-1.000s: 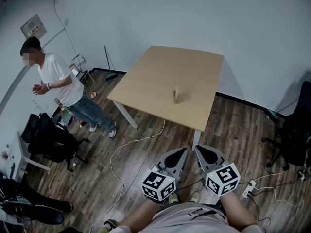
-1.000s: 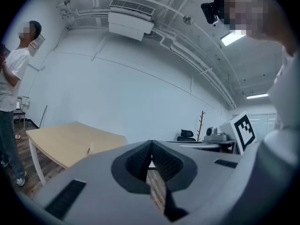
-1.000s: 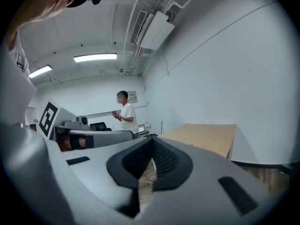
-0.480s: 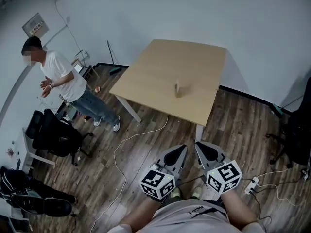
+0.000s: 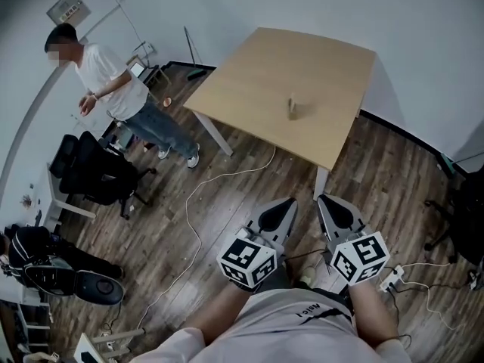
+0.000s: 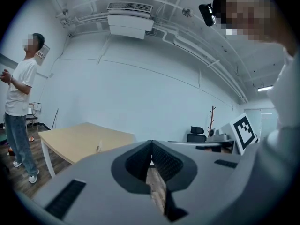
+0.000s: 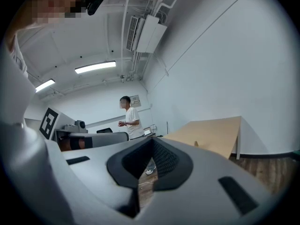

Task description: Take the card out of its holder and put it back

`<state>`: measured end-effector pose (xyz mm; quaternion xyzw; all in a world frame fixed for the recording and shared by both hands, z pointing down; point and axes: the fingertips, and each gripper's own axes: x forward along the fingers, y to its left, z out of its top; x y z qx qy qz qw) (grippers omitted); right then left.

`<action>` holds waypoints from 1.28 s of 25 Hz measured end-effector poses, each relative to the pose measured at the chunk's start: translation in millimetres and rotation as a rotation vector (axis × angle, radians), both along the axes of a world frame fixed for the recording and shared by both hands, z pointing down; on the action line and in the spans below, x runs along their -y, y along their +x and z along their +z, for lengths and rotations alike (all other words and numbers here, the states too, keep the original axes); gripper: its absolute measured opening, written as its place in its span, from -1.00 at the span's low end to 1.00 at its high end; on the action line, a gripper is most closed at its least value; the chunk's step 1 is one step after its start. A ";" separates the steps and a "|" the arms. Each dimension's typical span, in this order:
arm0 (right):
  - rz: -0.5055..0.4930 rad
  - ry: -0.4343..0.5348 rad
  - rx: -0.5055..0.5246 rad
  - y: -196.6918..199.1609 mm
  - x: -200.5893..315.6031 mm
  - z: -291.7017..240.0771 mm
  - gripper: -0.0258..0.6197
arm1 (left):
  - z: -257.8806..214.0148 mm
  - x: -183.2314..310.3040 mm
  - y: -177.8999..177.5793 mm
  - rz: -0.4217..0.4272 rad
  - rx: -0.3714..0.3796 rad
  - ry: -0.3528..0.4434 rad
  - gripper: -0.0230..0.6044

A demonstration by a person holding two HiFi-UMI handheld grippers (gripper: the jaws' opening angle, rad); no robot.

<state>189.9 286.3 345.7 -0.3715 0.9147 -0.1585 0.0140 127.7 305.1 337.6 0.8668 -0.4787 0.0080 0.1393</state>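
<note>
Left gripper (image 5: 290, 202) and right gripper (image 5: 324, 200) hang side by side low over the plank floor (image 5: 227, 203), each with jaws closed tip to tip on nothing. Well beyond them, the card holder (image 5: 293, 115) stands on the wooden table (image 5: 249, 82), the card (image 5: 291, 102) upright in it.

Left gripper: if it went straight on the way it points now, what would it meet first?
Nothing close. The left gripper, jaws together and empty, points roughly level above the floor, passing beside the table with the card holder. The white wall looks first, though depth is unclear.
</note>
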 end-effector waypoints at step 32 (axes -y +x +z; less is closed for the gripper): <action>0.200 -0.030 -0.088 -138.1 216.7 31.7 -0.88 | 38.7 234.7 -162.9 0.141 -0.037 0.003 -0.89</action>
